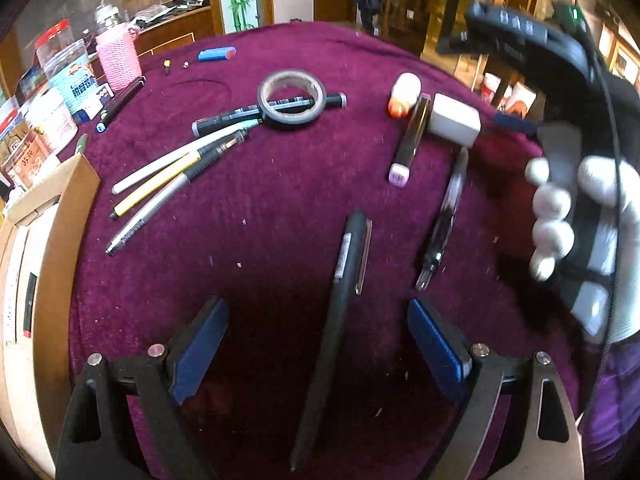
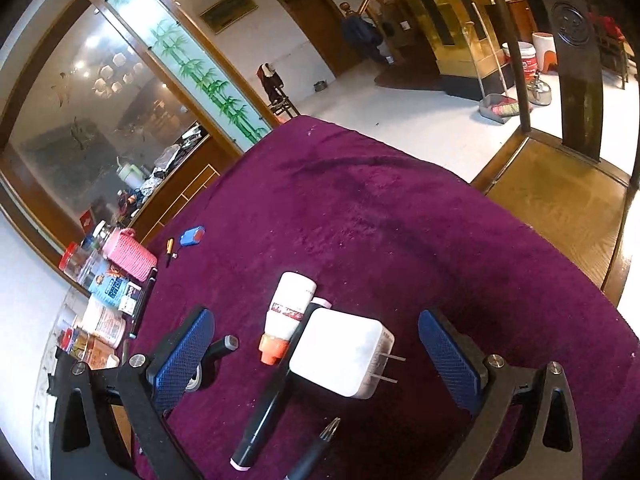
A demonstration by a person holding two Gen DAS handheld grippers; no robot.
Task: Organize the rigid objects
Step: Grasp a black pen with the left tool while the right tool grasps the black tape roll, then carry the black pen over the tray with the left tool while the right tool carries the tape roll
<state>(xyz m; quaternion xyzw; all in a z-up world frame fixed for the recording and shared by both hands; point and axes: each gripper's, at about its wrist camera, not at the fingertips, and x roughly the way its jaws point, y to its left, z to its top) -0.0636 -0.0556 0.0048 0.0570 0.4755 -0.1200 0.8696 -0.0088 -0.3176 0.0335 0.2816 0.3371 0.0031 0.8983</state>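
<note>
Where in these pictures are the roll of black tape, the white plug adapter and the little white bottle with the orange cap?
roll of black tape [image 1: 276, 114]: left wrist view, near rim of the ring.
white plug adapter [image 2: 340, 350]: right wrist view, top face of its body.
white bottle [image 2: 292, 298]: right wrist view, middle of its body.

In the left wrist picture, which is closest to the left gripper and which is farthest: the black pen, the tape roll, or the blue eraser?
From the left gripper:
1. Black pen, lying between its open fingers.
2. Tape roll, mid-table, over a marker.
3. Blue eraser, at the far edge.
</note>
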